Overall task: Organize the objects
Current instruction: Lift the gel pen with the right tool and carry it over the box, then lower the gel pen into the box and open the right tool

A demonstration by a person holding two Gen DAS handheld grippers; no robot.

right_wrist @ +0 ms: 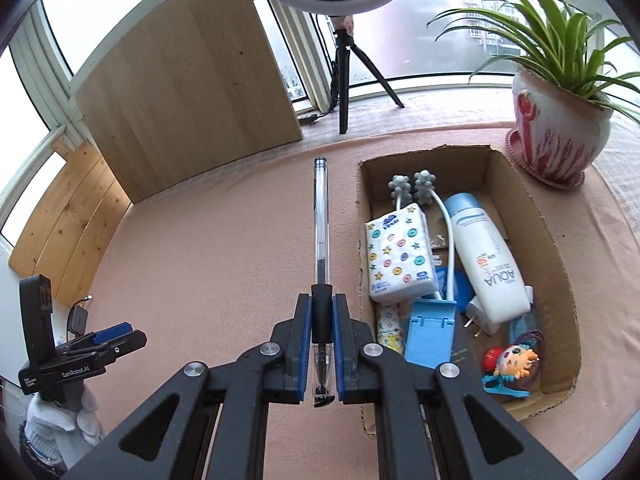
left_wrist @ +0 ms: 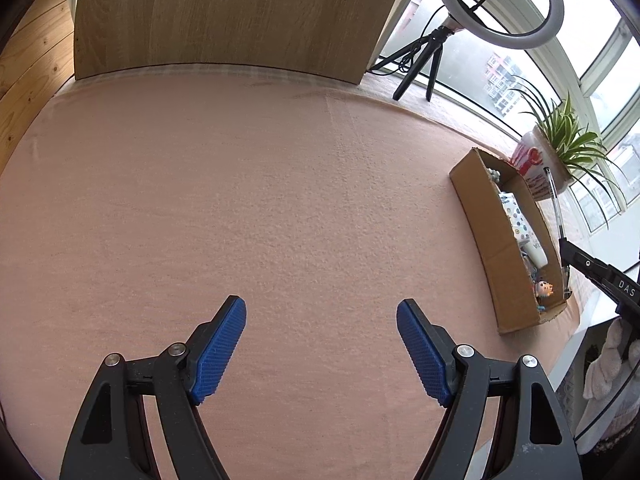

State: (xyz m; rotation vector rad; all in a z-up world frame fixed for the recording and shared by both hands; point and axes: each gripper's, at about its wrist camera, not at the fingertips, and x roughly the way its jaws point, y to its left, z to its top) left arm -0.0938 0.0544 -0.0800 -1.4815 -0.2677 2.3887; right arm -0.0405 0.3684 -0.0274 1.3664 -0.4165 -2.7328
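Pen (right_wrist: pixel 321 236) sticks straight out of the right gripper (right_wrist: pixel 322 344), squeezed tight; box (right_wrist: pixel 560 264) sits just right. Left gripper (left_wrist: pixel 320 344) gapes, holding nothing.

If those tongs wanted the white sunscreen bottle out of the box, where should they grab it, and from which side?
Probably from straight above, closing across the middle of the bottle. It lies flat in the box, so its long sides face up and offer parallel faces. The walls block any sideways approach. Its wide end rests against a charger plug, so the middle looks freer. The right tongs currently hold a pen.
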